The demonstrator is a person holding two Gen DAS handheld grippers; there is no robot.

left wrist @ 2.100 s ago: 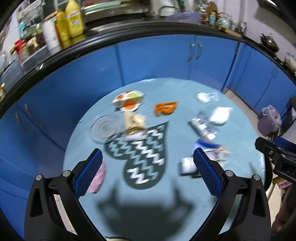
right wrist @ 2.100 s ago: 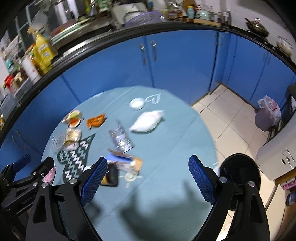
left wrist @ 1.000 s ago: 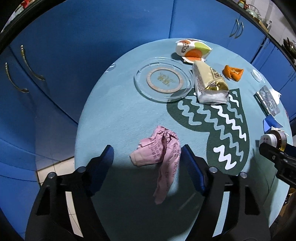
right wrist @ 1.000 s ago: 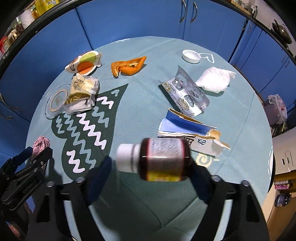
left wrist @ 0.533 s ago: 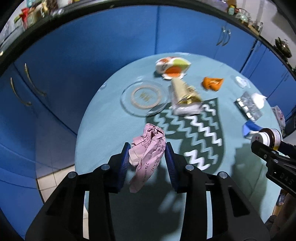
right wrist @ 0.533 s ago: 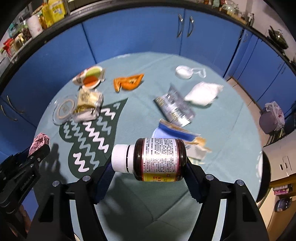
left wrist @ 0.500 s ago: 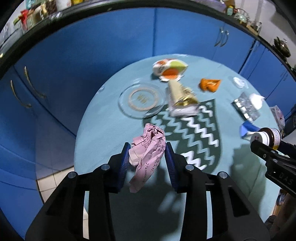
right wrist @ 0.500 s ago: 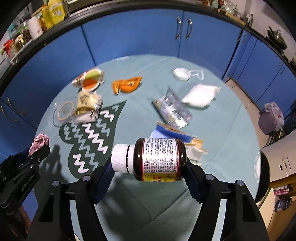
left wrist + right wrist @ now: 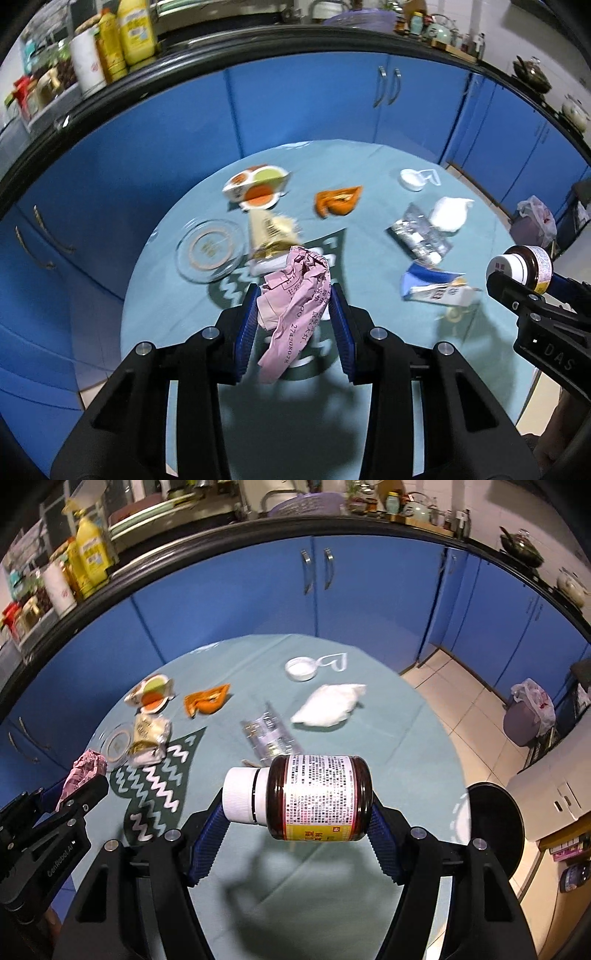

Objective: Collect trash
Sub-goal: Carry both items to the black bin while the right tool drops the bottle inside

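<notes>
While the left hand-held gripper [image 9: 293, 314] pinches a crumpled pink receipt [image 9: 295, 291] and the right hand-held gripper [image 9: 299, 823] clamps a brown pill bottle [image 9: 314, 797] above the worktop [image 9: 388, 738], orange peel [image 9: 205, 700], wrappers and a blister pack [image 9: 267, 738] remain uncollected.

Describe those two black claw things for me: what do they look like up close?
Each tool, left and right, is a matte black frame with two angled fingers, silver screw heads and ribbed blue pads. White lettering marks their sides. No cables or sleeves show.

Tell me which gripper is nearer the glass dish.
Left. The left gripper, holding pink paper, hangs beside the glass dish; the right gripper, holding the bottle, is across the table.
</notes>
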